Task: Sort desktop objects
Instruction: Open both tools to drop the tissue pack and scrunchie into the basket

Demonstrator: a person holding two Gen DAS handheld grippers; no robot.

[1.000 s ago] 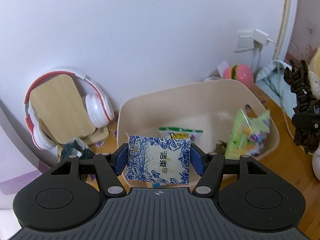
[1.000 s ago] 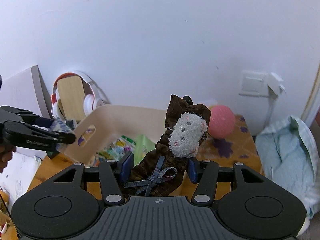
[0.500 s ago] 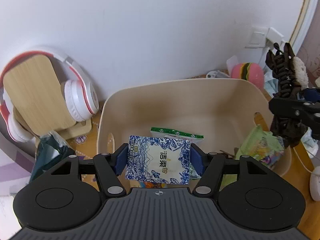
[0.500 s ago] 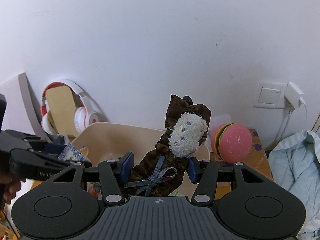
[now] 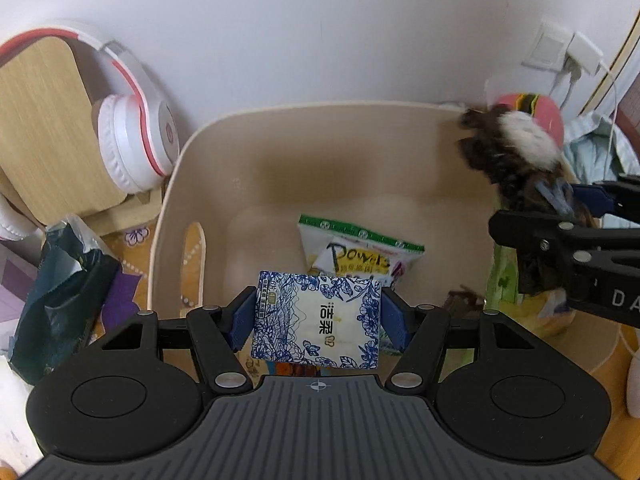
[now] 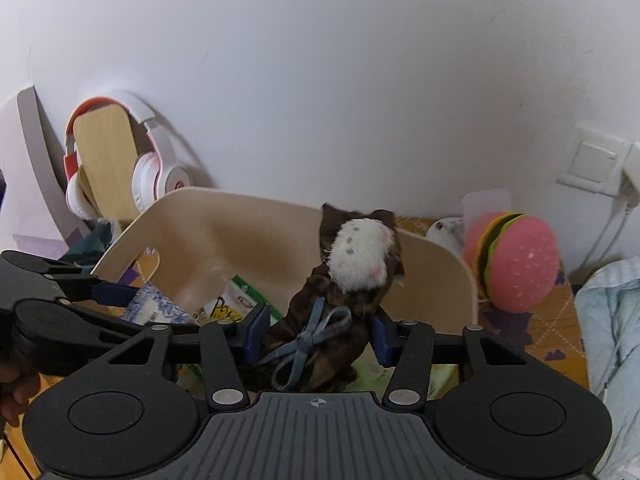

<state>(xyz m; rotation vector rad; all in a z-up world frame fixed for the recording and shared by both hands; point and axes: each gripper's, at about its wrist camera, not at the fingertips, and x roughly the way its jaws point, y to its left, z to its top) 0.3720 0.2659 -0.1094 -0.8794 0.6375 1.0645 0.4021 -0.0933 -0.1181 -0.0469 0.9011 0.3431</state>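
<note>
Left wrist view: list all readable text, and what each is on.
"洁柔": tissue pack held in the left claw.
"POWE…", rest blurred: snack bag in the beige bin.
"DA", cut off by the frame edge: right claw body.
Small print on the tissue pack's edge: too small to read.

Snack bag (image 5: 362,250) in bin (image 5: 256,152); headphones (image 5: 132,140) left; burger toy (image 6: 516,260) right.

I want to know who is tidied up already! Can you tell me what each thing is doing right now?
tissue pack: clamped in the left gripper, above the bin
brown plush toy: clamped in the right gripper, above the bin
beige bin: open
snack bag: lying in the bin
headphones: hanging on a wooden stand
burger toy: on the desk, outside the bin
</note>
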